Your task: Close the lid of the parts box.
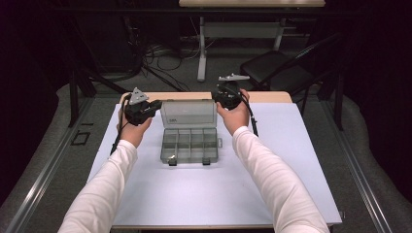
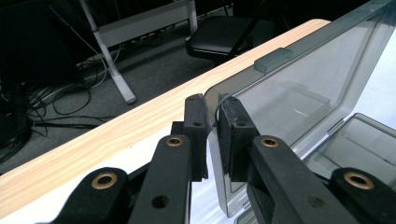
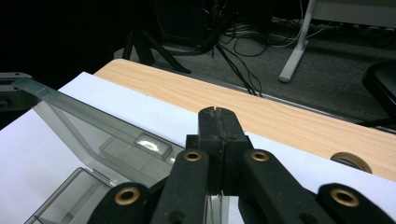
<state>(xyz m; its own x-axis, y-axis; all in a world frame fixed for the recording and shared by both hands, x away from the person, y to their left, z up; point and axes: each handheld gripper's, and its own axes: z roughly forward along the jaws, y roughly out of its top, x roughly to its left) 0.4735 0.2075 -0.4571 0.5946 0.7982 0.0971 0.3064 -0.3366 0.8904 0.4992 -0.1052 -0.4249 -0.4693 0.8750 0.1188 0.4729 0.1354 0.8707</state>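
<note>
A: The left gripper pinches the near corner of the clear lid, one pad on each face. The right gripper has its jaws pressed together at the lid's other corner; a sliver of clear plastic seems to sit between them, so I judge it a grip on the edge too.

B: And the box itself?

A: The compartment box lies in the middle of the white sheet, base flat, lid standing nearly upright at the far side (its hinge sits along the back of the base).

B: So the step is swinging the lid?

A: I'd say so. To do it well, both hands should travel together along the hinge's arc, neither leading, or the thin plastic twists. Keep the pinches light and near the corners.

B: Any hazard?

A: The base is light; pulling rather than rotating could drag it across the sheet toward the wooden table edge. The front latches need clear room when it shuts.
</note>
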